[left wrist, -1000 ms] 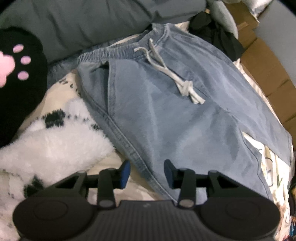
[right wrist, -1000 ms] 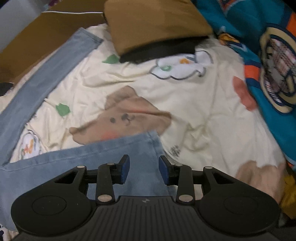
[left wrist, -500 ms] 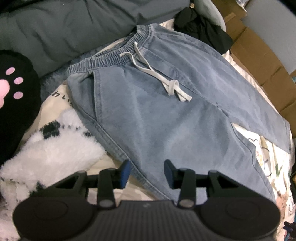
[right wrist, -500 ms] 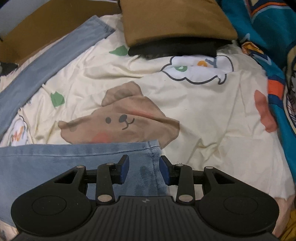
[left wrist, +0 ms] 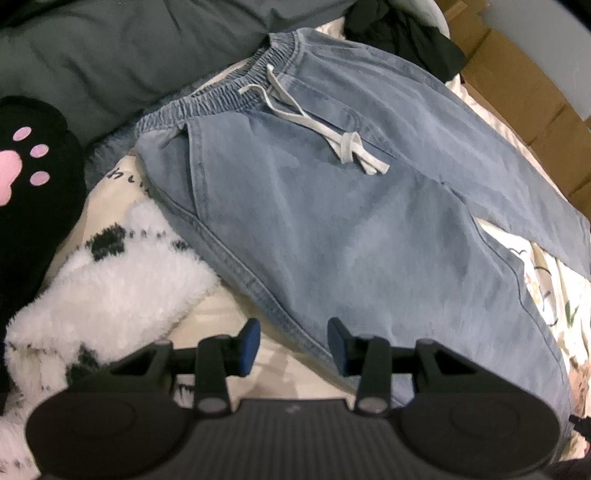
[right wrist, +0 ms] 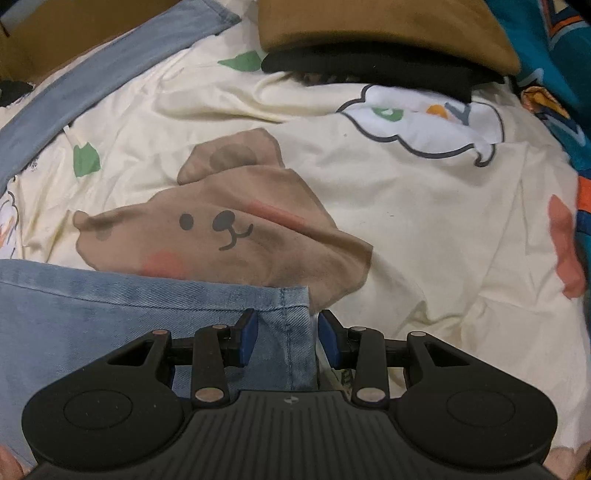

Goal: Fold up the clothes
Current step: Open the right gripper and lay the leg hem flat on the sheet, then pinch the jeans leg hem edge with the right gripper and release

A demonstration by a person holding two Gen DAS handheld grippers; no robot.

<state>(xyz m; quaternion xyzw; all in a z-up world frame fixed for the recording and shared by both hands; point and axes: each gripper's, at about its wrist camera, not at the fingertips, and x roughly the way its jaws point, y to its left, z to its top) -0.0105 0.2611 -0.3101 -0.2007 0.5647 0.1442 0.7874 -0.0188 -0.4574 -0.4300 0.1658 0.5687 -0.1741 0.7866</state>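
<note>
Light blue denim trousers (left wrist: 332, 221) with an elastic waistband and a white drawstring (left wrist: 325, 133) lie spread flat on the bed. My left gripper (left wrist: 294, 345) hovers over their near side seam, below the hip. Its jaws are open and the seam runs between the blue pads without being pinched. In the right wrist view, one leg's hem corner (right wrist: 288, 299) lies between the blue pads of my right gripper (right wrist: 286, 334), which is open and low over the cloth. The other leg (right wrist: 110, 70) stretches off to the upper left.
A black paw-print plush (left wrist: 33, 184) and a white fluffy toy (left wrist: 110, 288) sit left of the trousers, with a grey duvet (left wrist: 129, 48) behind and cardboard boxes (left wrist: 517, 85) to the right. A brown folded item (right wrist: 388, 29) and a teal blanket (right wrist: 554, 55) lie beyond the bear-print sheet (right wrist: 424, 221).
My right gripper has sunk toward the leg's hem, so the hem corner now lies between its pads. My left gripper has rolled slightly and stays over the side seam.
</note>
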